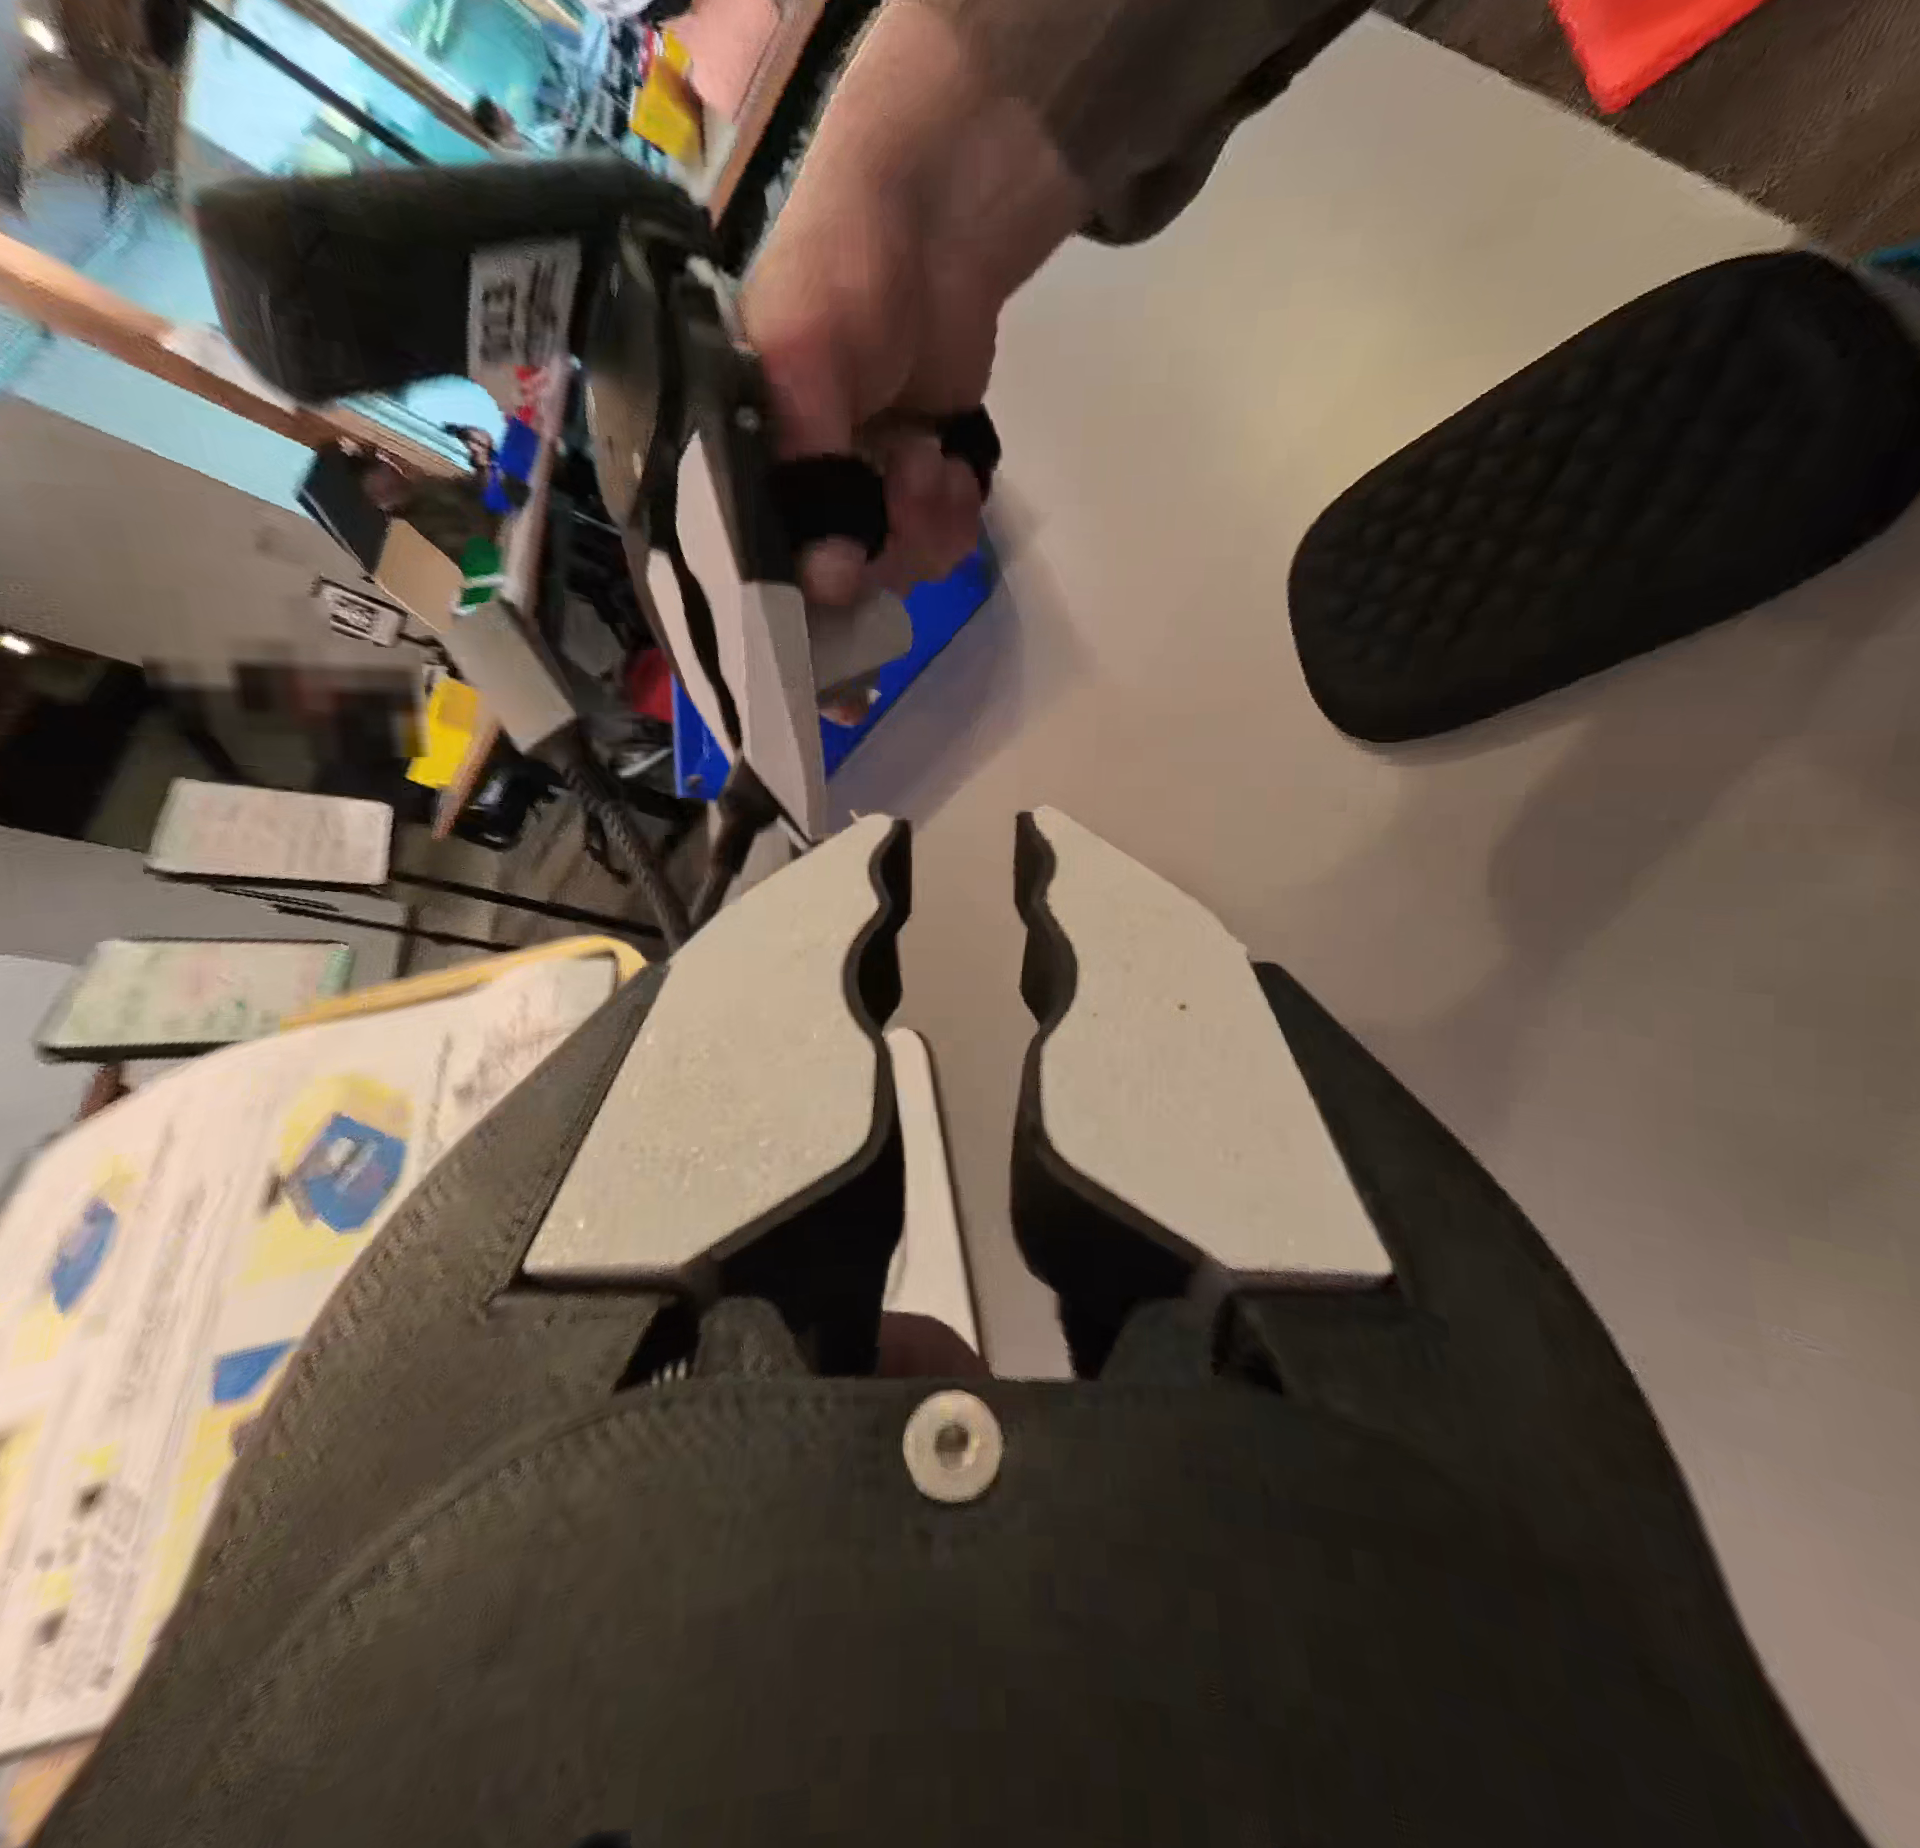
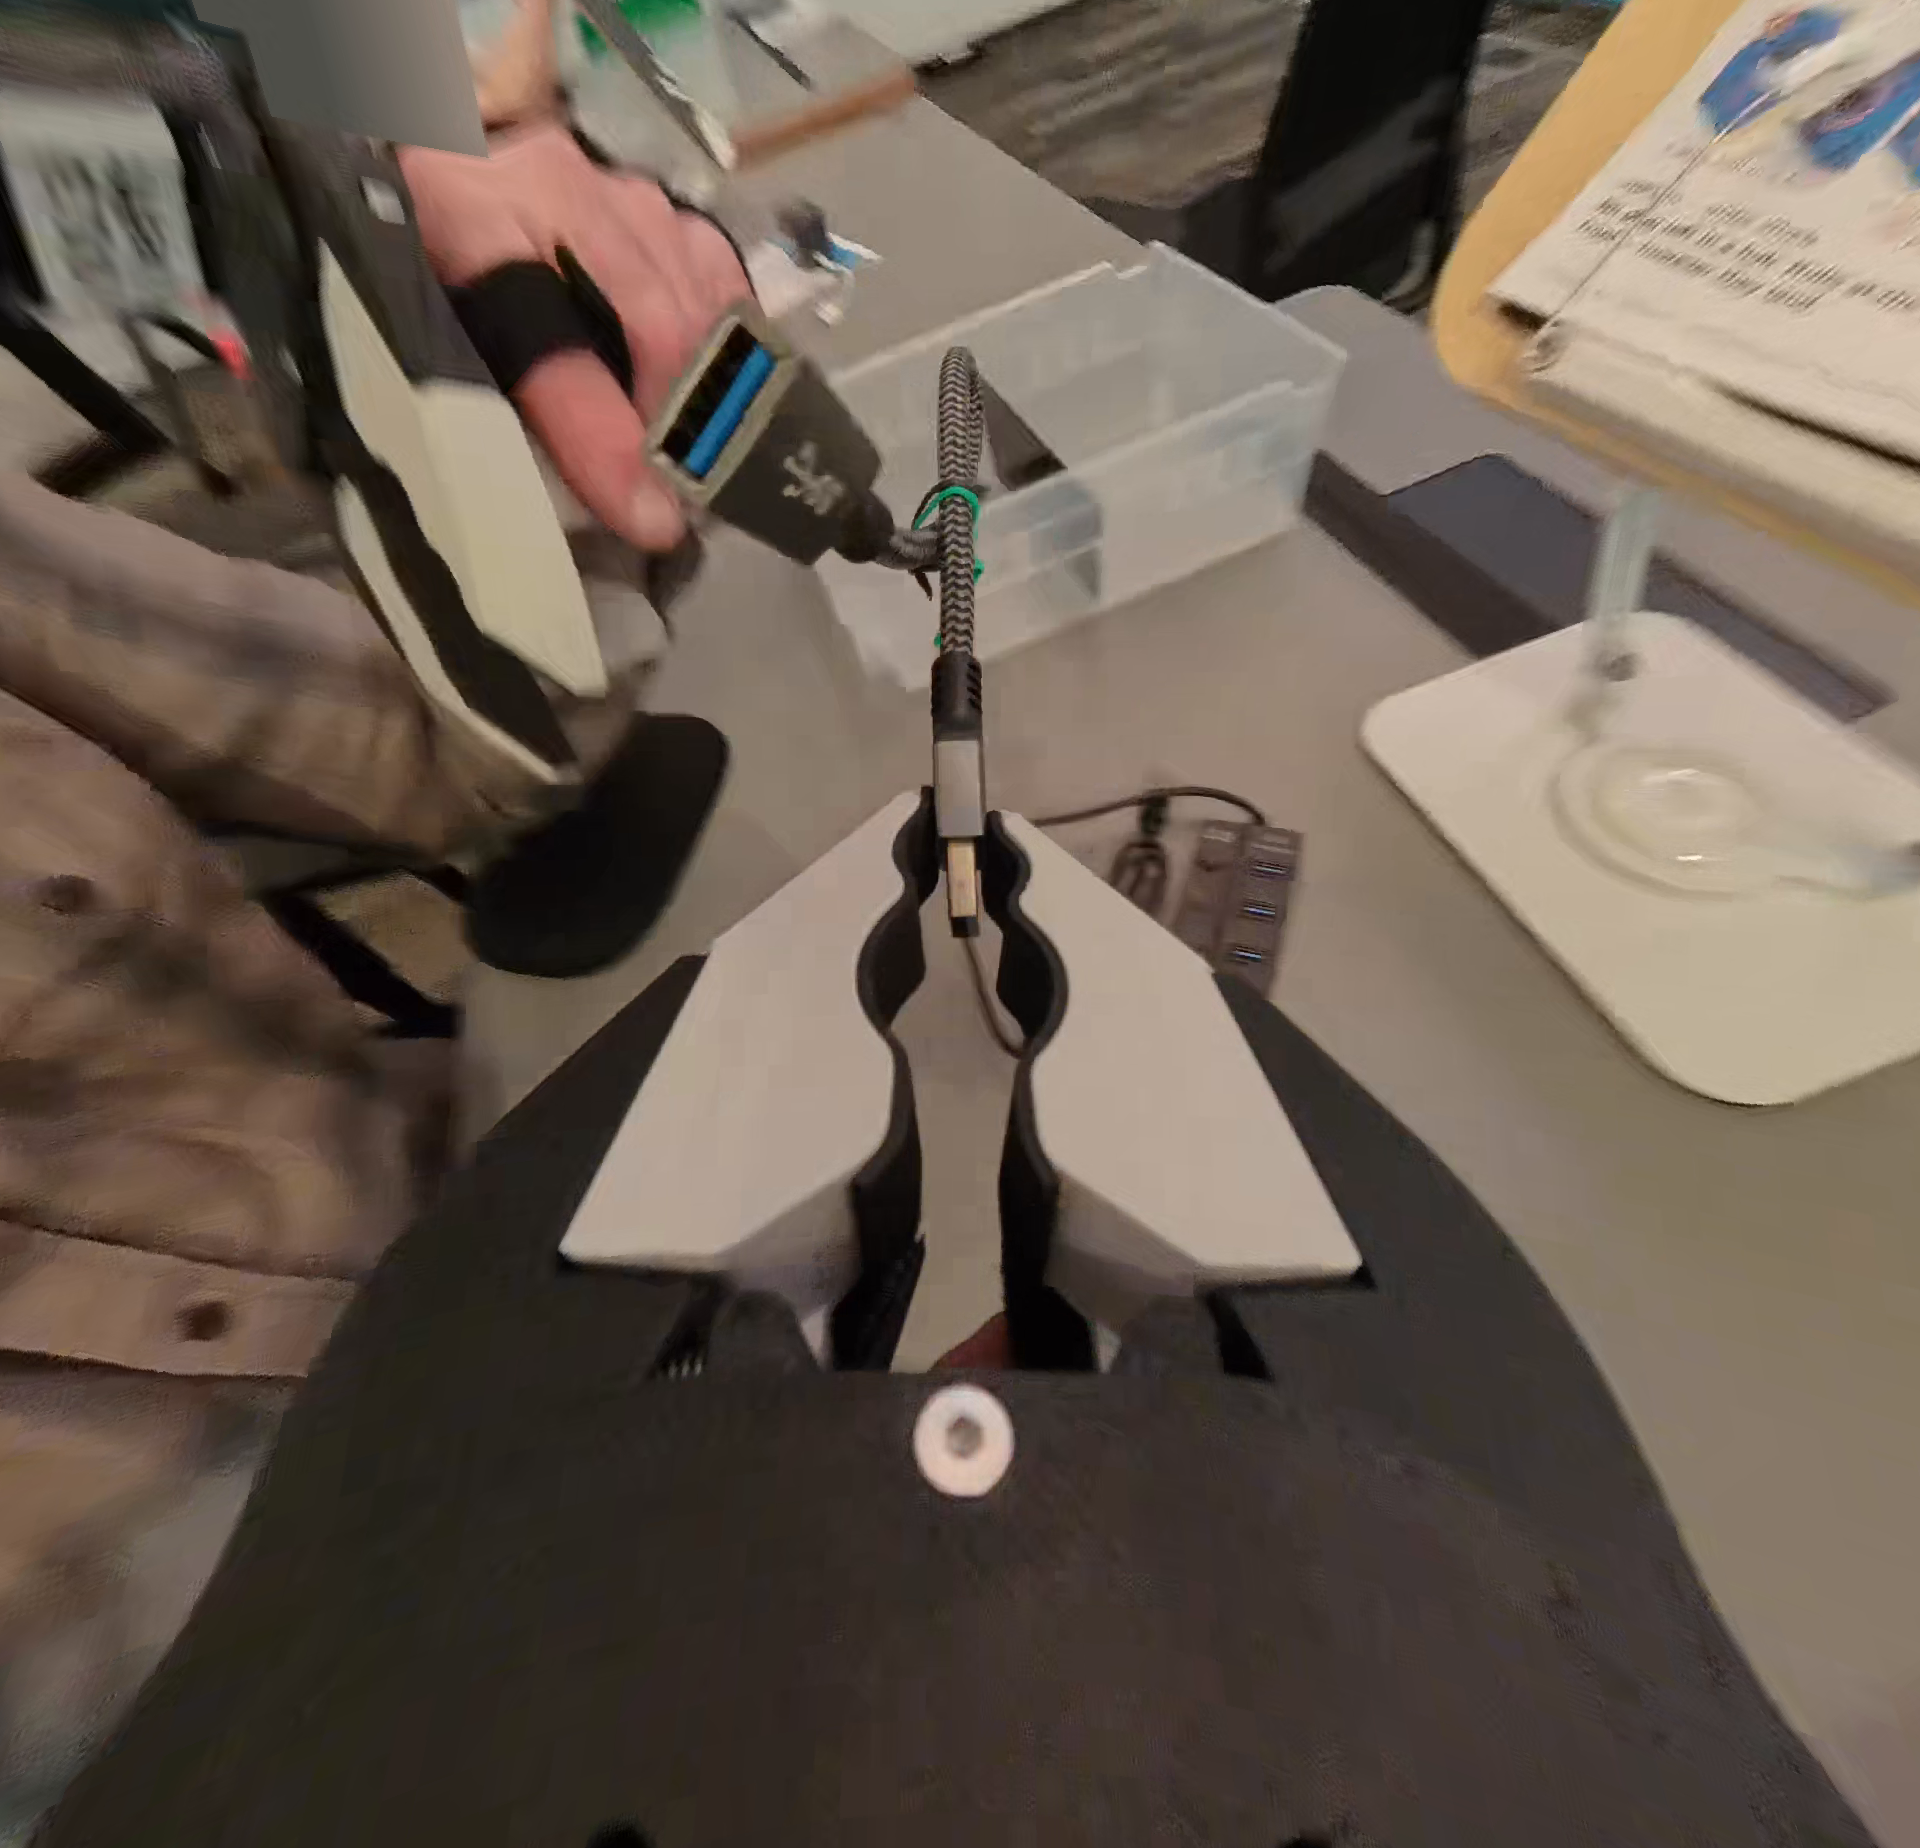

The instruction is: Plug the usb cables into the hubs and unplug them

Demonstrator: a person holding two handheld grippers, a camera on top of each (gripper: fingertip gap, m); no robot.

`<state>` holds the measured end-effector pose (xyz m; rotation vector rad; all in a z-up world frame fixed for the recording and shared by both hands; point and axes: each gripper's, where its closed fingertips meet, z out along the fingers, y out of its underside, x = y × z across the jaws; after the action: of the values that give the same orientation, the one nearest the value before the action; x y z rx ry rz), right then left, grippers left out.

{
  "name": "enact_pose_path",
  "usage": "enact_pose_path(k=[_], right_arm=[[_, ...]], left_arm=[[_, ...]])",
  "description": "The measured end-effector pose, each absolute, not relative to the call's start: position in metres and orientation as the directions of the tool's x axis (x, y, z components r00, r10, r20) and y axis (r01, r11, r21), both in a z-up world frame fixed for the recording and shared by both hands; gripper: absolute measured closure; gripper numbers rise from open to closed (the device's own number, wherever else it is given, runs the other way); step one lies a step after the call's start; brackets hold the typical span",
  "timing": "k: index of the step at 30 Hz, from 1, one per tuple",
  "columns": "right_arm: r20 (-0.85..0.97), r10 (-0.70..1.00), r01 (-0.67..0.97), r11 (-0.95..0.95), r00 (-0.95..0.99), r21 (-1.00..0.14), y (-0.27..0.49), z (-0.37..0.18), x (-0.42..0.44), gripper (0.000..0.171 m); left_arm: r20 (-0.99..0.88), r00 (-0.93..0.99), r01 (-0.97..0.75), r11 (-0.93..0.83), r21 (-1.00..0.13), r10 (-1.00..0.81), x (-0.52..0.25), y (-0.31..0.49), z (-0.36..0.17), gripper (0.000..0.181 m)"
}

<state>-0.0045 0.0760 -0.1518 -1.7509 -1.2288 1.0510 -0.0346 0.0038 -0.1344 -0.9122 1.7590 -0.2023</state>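
The right tongs (image 2: 961, 853) are clamped on the metal-grey plug housing of a braided USB cable (image 2: 958, 510), right at their tips, with the bare USB-A plug (image 2: 964, 889) pointing back into the gap between the fingers and toward the camera. That hold looks like a way to keep the connector stiff and in line, though the plug end faces away from anything it could enter, so I judge a turn or a regrip is needed before insertion. The cable rises from the tongs, bends over where a green tie binds it, and ends in a female USB socket (image 2: 743, 416) with a blue tongue, which hangs free just beside the person's left hand (image 2: 582, 281) and the left tongs as seen in the right wrist view. The black USB hub (image 2: 1247, 889), with its row of blue ports, lies flat on the grey worktop (image 2: 1558, 1331) just right of the right tongs' tips and below them, so the plug is near the hub but not mated with any port. Beyond the cable stands a clear plastic bin (image 2: 1132, 416). The left tongs (image 1: 961, 842) stand apart with nothing between them, only bare worktop showing through the gap. In the left wrist view a black oval pad (image 1: 1600, 510) lies well right of the left tongs.
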Motion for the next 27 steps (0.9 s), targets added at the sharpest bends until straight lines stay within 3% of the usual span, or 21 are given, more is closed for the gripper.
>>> enact_pose_path(k=[4, 9, 14, 18, 21, 27], right_arm=[[-0.355, 0.929, 0.318, -0.369, 0.103, -0.873, 0.061, -0.157, -0.006, 0.166], [-0.444, 0.896, 0.412, -0.404, -0.002, -0.817, 0.039, -0.177, 0.0, 0.166], [-0.524, 0.851, 0.543, -0.425, -0.033, -0.724, 0.026, -0.201, 0.009, 0.166], [-0.566, 0.821, 0.597, -0.418, -0.076, -0.685, 0.017, -0.207, 0.013, 0.166], [-0.625, 0.768, 0.623, -0.423, -0.139, -0.658, 0.006, -0.208, 0.017, 0.166], [-0.606, 0.783, 0.596, -0.422, -0.14, -0.683, 0.012, -0.207, 0.019, 0.162]], left_arm=[[-0.848, -0.062, -0.506, 0.749, -0.427, -0.526, 0.003, 0.02, -0.144, 0.145], [-0.922, -0.072, -0.601, 0.754, -0.264, -0.381, 0.013, 0.044, -0.16, 0.143], [-0.913, -0.151, -0.659, 0.727, -0.193, -0.379, 0.018, 0.051, -0.184, 0.147], [-0.891, -0.197, -0.65, 0.735, -0.194, -0.409, 0.023, 0.051, -0.202, 0.153], [-0.879, -0.173, -0.59, 0.761, -0.269, -0.445, 0.03, 0.043, -0.2, 0.165], [-0.822, -0.126, -0.622, 0.689, -0.371, -0.556, 0.032, 0.048, -0.204, 0.168]])
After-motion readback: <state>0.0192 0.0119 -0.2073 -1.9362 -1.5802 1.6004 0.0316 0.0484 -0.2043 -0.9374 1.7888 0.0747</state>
